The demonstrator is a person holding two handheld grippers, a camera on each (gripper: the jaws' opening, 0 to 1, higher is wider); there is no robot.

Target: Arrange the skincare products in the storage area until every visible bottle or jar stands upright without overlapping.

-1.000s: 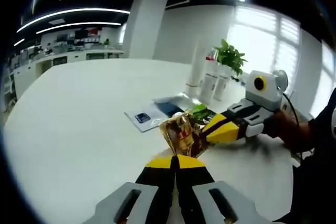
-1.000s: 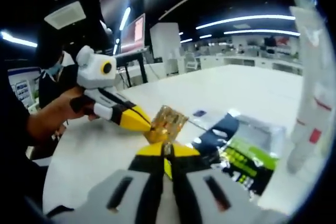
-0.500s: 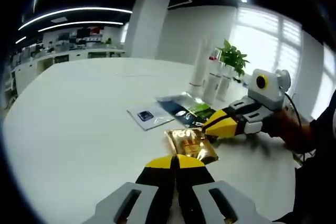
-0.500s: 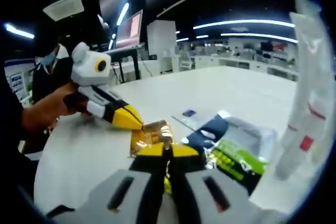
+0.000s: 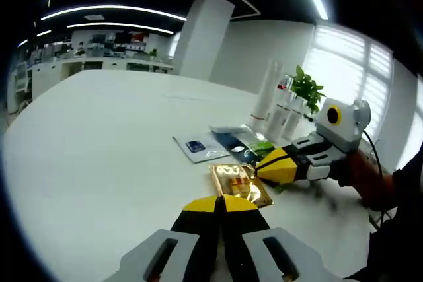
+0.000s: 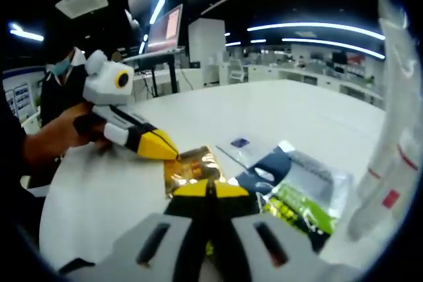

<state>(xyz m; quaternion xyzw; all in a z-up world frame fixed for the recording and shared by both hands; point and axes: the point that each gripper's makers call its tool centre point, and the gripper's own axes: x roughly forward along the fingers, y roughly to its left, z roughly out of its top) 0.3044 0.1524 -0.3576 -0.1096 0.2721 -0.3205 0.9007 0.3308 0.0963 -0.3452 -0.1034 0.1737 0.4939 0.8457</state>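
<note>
A gold foil sachet (image 5: 239, 183) lies flat on the white table (image 5: 99, 137), held between both grippers. My left gripper (image 5: 220, 197) is shut, its yellow tips on the sachet's near corner. My right gripper (image 5: 262, 166) comes in from the right, shut on the sachet's opposite edge. In the right gripper view the gold sachet (image 6: 192, 165) lies just past my right gripper (image 6: 210, 186), and the left gripper (image 6: 173, 154) pinches its far corner. Behind it lie a silver sachet with a blue square (image 5: 197, 146) and dark blue and green packets (image 5: 246, 146).
Tall white tubes (image 5: 272, 102) stand upright beside a potted plant (image 5: 308, 88) at the table's far side. One white tube (image 6: 390, 150) rises close on the right of the right gripper view. A person's hand (image 6: 49, 140) holds the left gripper. Office desks stand beyond the table.
The gold sachet, held up on edge between both grippers a second ago, now lies flat on the table. Both grippers have stayed shut at its edges.
</note>
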